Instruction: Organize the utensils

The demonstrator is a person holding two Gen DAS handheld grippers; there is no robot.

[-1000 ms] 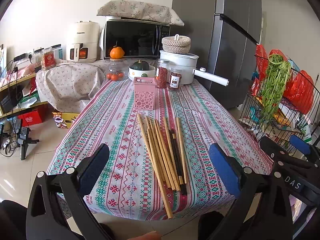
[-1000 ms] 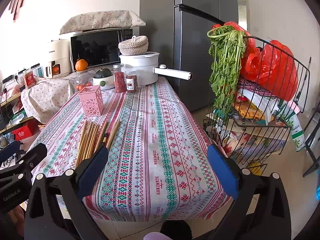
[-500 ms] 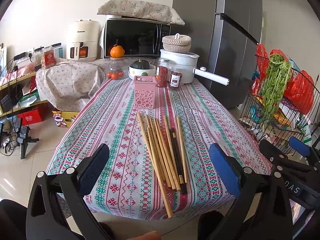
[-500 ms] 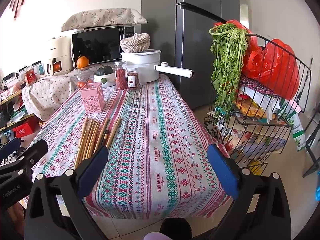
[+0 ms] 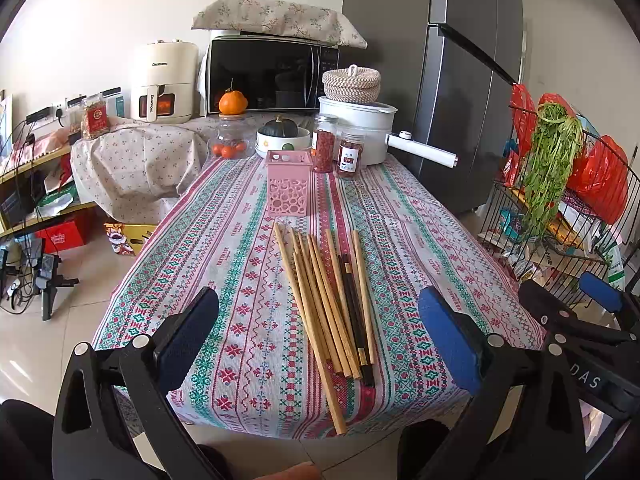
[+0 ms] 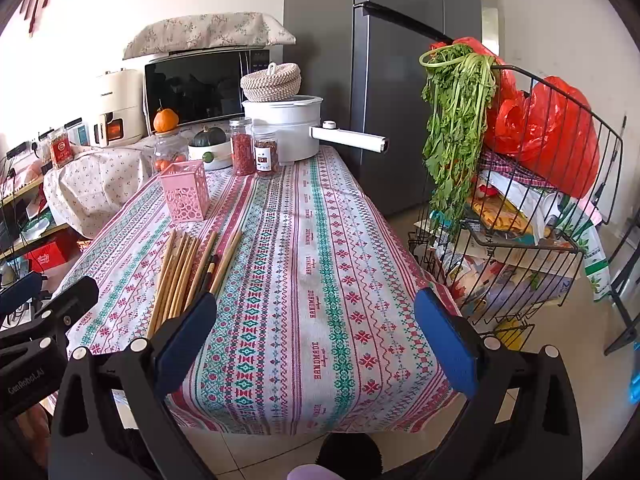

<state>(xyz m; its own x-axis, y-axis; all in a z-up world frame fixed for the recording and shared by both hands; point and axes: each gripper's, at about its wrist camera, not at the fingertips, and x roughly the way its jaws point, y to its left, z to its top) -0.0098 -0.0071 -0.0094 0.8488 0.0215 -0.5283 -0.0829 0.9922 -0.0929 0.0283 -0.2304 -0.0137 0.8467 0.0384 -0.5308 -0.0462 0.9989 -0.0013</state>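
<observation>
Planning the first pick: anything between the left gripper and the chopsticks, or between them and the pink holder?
Nothing visible. The left gripper, open, faces the chopsticks across bare tablecloth. The pink holder stands just past their far ends; jars sit behind it.

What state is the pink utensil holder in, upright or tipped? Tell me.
Upright. The pink utensil holder stands on its base on the tablecloth, open top facing up; the chopsticks lie flat in front of it.

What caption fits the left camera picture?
Open left gripper faces chopsticks lying before a pink holder.
</observation>
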